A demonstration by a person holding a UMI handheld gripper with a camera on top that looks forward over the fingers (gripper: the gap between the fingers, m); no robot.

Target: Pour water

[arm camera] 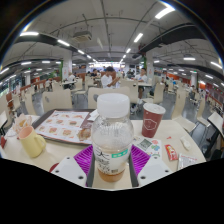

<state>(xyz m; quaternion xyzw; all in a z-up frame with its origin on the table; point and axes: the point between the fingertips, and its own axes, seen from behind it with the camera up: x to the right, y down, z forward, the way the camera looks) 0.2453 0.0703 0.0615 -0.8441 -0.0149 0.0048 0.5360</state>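
Gripping the clear bottle [112,133] (white cap on top), the gripper [112,160] has both purple pads pressed on its sides; a red paper cup [151,119] stands just beyond on the table [180,132].

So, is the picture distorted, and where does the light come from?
Gripper view: strong fisheye bending, ceiling lines curve; light comes from the bright ceiling strip lamps; the bottle between the jaws looks sharp, while the far seated people are small and soft.
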